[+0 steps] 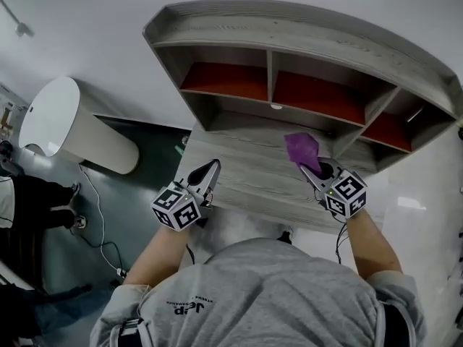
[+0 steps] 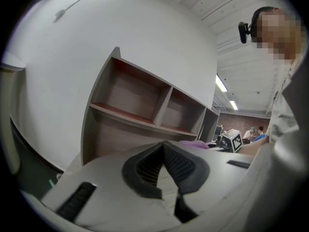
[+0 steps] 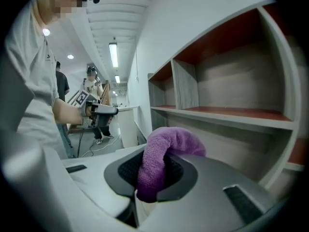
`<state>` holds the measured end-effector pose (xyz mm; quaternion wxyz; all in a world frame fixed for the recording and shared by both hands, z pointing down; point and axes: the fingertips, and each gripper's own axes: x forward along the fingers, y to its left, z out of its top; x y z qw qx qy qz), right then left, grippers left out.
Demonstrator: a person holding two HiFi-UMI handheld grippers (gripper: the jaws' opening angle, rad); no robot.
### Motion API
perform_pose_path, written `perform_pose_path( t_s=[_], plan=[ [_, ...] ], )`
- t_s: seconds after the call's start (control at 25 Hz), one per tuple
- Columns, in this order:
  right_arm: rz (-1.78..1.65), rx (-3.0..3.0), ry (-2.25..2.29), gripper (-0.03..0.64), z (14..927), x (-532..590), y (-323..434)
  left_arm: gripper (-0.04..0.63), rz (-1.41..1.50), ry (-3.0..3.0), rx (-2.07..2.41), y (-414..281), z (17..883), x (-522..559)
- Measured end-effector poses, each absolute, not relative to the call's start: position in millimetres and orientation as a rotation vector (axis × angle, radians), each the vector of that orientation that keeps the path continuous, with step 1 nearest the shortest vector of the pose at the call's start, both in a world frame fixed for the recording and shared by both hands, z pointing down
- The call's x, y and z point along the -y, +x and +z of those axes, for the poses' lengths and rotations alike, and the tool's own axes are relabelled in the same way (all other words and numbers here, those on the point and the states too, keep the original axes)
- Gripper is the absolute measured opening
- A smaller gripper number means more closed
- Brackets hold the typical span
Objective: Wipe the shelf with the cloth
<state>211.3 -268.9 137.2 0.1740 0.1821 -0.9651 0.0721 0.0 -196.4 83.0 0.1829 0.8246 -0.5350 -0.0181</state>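
Grey shelf unit (image 1: 304,31) mid-frame. Right gripper (image 1: 312,170) clamps purple cloth (image 1: 302,148); left gripper (image 1: 211,169) jaws together, empty. Risk: wiping drag pulls cloth free.

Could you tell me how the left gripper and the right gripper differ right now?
The right gripper is shut on the purple cloth; the left gripper is shut on nothing, its fingers meeting at the tips. The right gripper hovers at the right side of the shelf, the left gripper at its left. Both point toward its compartments.
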Motion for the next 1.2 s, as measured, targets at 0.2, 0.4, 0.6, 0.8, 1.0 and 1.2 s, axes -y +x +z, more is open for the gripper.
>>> perform_pose_path(
  t_s=[0.2,0.4,0.6,0.8,1.0,1.2],
  plan=[
    [0.042,2.659,0.440,0.063,190.7,294.1,130.2,0.021,-0.005,2.378,1.510,-38.3,122.4,203.0],
    [-0.140,2.571,0.380,0.064,266.6,338.8,37.4,0.021,-0.024,2.429,1.541,-76.8,188.4,217.1],
    [-0.317,2.449,0.311,0.064,331.3,384.8,-50.1,0.021,-0.041,2.502,1.578,-109.4,248.4,228.0],
    [-0.306,2.380,0.345,0.064,370.4,427.2,-133.2,0.021,-0.079,2.583,1.561,-120.8,273.6,230.5],
    [-0.396,2.252,0.489,0.066,404.4,463.4,-189.8,0.021,-0.125,2.666,1.529,-127.5,276.9,210.9],
    [-0.449,2.227,0.643,0.066,415.0,487.0,-223.3,0.021,-0.099,2.651,1.579,-151.7,287.7,198.9]
  ],
)
